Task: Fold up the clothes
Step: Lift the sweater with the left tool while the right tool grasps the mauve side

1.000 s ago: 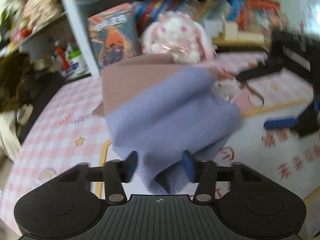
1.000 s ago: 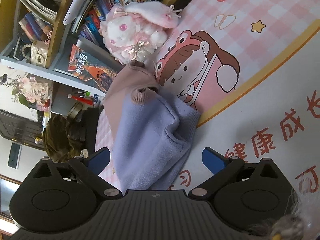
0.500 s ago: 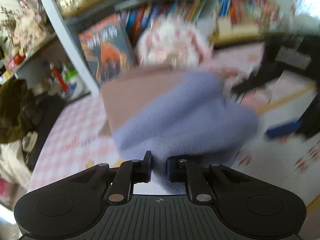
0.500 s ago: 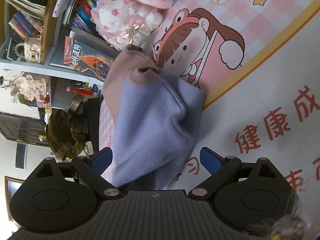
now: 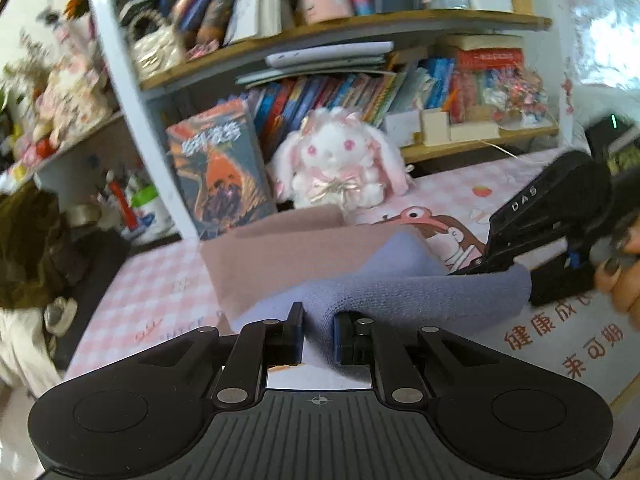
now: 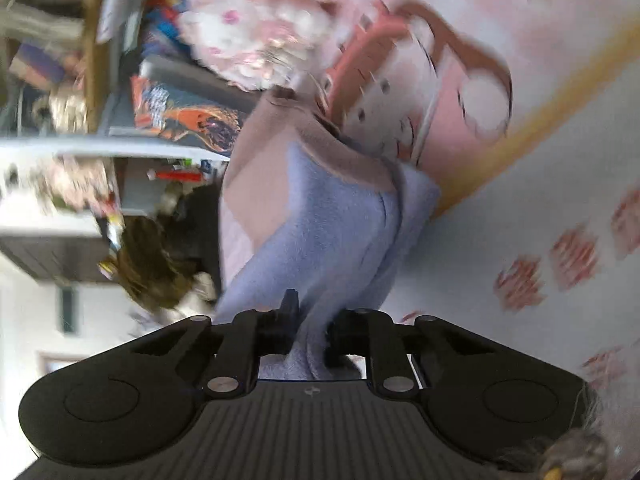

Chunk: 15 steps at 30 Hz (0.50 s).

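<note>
A lilac and dusty-pink knit garment [image 5: 400, 292] lies partly folded on the cartoon-printed mat [image 5: 568, 340]. My left gripper [image 5: 318, 334] is shut on the lilac edge nearest me and holds it lifted. My right gripper [image 6: 312, 334] is shut on another lilac edge of the same garment [image 6: 332, 216]. The right gripper also shows in the left wrist view [image 5: 492, 264], clamped on the garment's right end. The pink part [image 5: 280, 256] lies flat behind the lilac fold.
A white and pink plush rabbit [image 5: 340, 164] sits just behind the garment. A book [image 5: 220, 168] leans on the white shelf post [image 5: 128, 92]. Bookshelves [image 5: 360, 40] fill the back. A dark brown bundle [image 5: 28, 248] lies at the left.
Both grippers have closed on the lilac edge, the left one first and the right one after. The edge now rises off the mat between them.
</note>
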Each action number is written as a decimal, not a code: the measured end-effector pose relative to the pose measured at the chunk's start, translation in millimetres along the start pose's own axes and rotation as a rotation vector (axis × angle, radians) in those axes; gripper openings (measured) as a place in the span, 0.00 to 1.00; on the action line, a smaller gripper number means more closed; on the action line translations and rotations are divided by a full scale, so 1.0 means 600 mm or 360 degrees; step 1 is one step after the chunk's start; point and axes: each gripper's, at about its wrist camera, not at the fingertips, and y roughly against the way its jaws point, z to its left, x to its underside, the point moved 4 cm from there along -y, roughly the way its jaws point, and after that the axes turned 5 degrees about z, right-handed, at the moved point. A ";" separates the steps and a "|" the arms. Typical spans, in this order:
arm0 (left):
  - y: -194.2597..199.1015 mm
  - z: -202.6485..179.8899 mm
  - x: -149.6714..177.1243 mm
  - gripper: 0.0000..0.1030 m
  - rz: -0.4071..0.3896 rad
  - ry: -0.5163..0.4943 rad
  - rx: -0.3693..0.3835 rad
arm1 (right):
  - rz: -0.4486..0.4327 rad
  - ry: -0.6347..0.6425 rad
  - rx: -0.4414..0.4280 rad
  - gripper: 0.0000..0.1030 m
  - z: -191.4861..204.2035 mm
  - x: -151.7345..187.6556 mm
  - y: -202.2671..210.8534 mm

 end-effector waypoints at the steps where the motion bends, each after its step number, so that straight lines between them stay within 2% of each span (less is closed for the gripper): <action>1: -0.002 -0.006 -0.002 0.12 -0.0004 -0.0025 0.0006 | -0.0011 0.0058 0.0059 0.18 0.007 0.000 0.010; 2: -0.004 -0.012 -0.004 0.12 -0.0007 -0.0049 0.0012 | -0.0021 0.0094 0.0102 0.20 0.012 0.001 0.019; 4: -0.007 -0.020 -0.005 0.12 -0.0011 -0.0075 0.0024 | -0.0064 0.0136 0.0093 0.23 0.019 0.010 0.043; 9: -0.008 -0.024 -0.003 0.12 -0.0008 -0.0064 0.0056 | -0.0092 0.0168 -0.0161 0.24 0.032 0.017 0.069; 11: -0.003 -0.024 0.001 0.12 -0.0002 -0.0036 0.0077 | -0.0032 0.0072 -0.0169 0.27 0.011 0.014 0.050; 12: -0.001 -0.025 0.003 0.12 0.0000 -0.0033 0.0078 | -0.0001 0.0010 -0.0154 0.23 -0.003 0.014 0.038; 13: 0.000 -0.026 0.004 0.12 0.0005 -0.0030 0.0077 | 0.0022 -0.0034 -0.0141 0.09 -0.016 0.015 0.027; 15: 0.004 -0.023 0.005 0.12 0.0002 -0.0001 0.0088 | 0.0025 -0.0054 -0.0179 0.05 -0.021 0.019 0.027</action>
